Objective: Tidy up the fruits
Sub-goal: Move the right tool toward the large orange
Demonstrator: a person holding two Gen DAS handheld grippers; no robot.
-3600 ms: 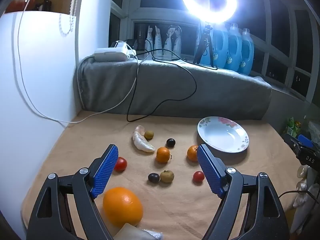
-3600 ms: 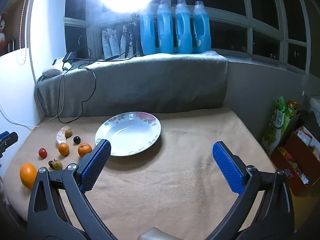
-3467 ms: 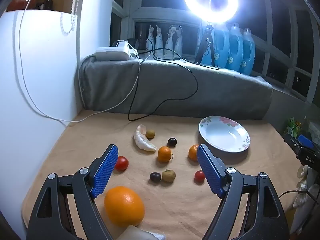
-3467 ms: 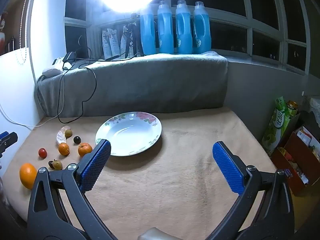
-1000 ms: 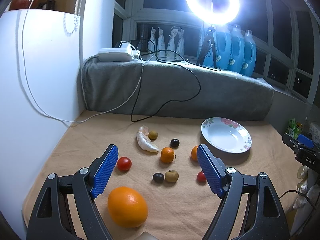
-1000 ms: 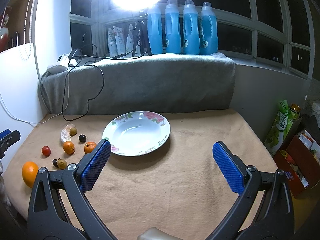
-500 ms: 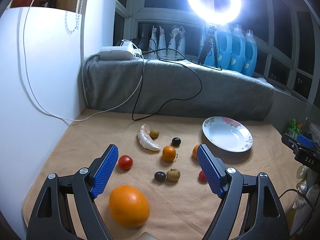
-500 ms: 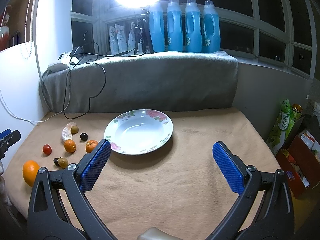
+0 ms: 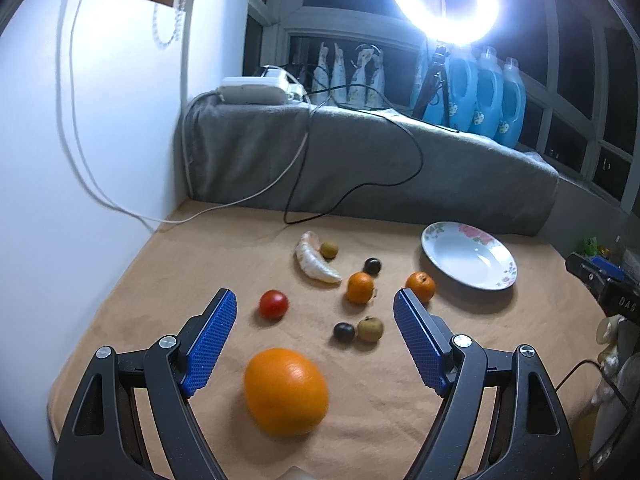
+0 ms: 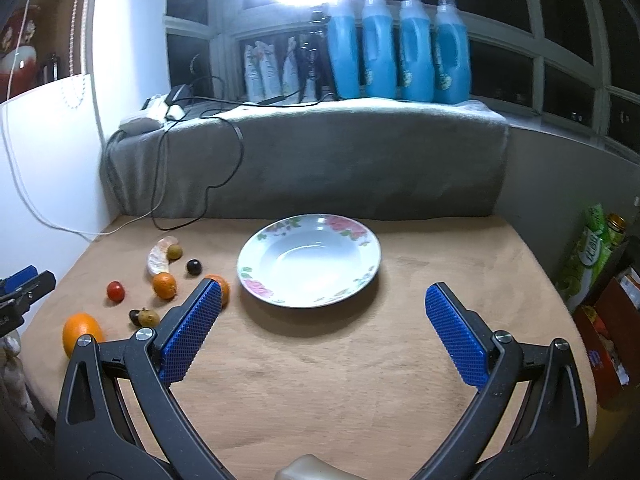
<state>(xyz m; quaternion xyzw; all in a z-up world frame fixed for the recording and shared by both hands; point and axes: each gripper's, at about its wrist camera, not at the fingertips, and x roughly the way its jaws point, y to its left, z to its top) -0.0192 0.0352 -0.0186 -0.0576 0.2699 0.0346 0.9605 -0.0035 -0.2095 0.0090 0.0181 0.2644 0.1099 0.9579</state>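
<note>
Tan desk [image 9: 192, 264] under ring-light glare: plate [image 10: 256, 258] bare, all fruit loose at its nine o'clock (nothing sorted); both my jaws gape empty.

In the right wrist view, the right gripper's [image 10: 320, 332] left finger [image 10: 190, 334] covers the near side of one small orange [image 10: 221, 285], and its arm hides the lower edge of the large orange [image 10: 80, 334]. The dark fruit [image 10: 134, 316] and brownish fruit [image 10: 148, 316] beside it are too small to identify. In the left wrist view the large orange [image 9: 286, 390] is slightly blurred, and the ring light [image 9: 445, 2] is blown out by glare.
</note>
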